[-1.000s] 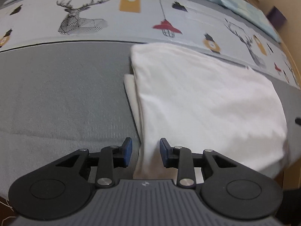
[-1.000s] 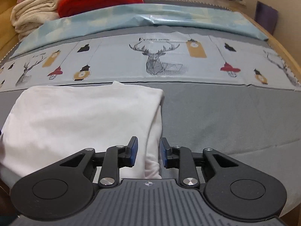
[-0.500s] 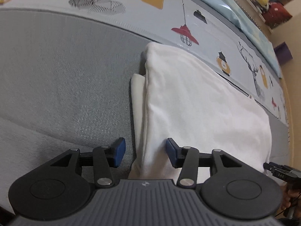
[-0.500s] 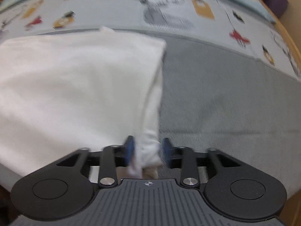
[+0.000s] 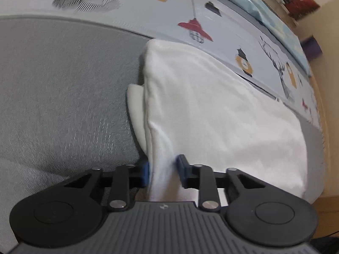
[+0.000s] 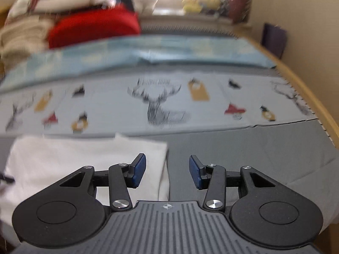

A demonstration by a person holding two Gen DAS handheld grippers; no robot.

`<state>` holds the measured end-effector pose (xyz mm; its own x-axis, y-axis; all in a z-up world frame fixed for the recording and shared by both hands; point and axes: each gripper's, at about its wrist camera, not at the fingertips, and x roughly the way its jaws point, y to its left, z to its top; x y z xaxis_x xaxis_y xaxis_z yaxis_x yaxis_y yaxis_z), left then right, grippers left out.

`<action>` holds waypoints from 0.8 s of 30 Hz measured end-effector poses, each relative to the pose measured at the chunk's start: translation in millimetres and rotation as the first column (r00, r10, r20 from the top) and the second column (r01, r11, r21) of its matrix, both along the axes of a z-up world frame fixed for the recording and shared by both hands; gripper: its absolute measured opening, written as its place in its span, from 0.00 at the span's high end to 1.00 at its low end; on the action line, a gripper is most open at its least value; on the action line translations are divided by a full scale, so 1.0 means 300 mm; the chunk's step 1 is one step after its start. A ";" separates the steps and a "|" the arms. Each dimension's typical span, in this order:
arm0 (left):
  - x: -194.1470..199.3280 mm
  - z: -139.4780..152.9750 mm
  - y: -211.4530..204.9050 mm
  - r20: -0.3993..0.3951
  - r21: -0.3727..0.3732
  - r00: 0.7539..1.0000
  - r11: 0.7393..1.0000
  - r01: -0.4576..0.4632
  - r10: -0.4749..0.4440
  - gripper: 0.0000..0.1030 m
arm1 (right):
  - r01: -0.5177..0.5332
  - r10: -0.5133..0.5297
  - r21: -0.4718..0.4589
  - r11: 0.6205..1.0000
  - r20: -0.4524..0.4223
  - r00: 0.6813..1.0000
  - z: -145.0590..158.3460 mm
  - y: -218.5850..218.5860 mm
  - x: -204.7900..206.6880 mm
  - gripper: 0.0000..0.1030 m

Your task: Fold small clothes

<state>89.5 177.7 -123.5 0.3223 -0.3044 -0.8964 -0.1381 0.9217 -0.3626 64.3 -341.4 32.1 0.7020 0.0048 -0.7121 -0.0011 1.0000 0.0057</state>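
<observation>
Left gripper (image 5: 162,172) pointing steeply down at the near left corner of the folded white garment (image 5: 222,114); its jaws have just been closing and now pinch a bunched ridge of that cloth between the blue pads (image 5: 145,173). A second, creamier layer (image 5: 135,110) pokes out left of the fold, ahead and left of the left tongs. Right gripper (image 6: 167,172) is up off the bed, jaws apart, nothing between them; the garment's right edge (image 6: 163,165) lies below the gap, the rest spreading left under the left finger. All on a grey bed cover (image 6: 243,148); beyond both tongs runs a pale sheet with a deer-and-lantern print (image 6: 161,105). Far past the right tongs: red pillow (image 6: 93,29), blurred.
</observation>
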 end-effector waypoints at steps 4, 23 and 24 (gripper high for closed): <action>-0.025 0.051 0.024 0.039 -0.010 0.999 1.000 -0.016 0.016 0.89 | 0.050 -0.051 -0.048 0.998 -0.026 0.998 -0.045 0.000 -0.004 0.55; -0.100 0.363 -0.062 0.213 0.061 0.976 0.997 -0.051 0.037 0.91 | -0.052 0.050 -0.042 0.998 -0.048 0.998 -0.116 0.146 0.022 0.55; -0.091 0.376 -0.119 0.227 0.001 0.974 1.000 -0.024 0.023 0.91 | -0.049 0.047 -0.043 0.998 -0.045 0.998 -0.118 0.140 0.019 0.55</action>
<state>62.3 142.1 -10.8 0.5240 -0.2909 -0.8005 -0.0741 0.9207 -0.3831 69.9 -299.5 -3.2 0.6697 0.0058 -0.7426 -0.0496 0.9981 -0.0370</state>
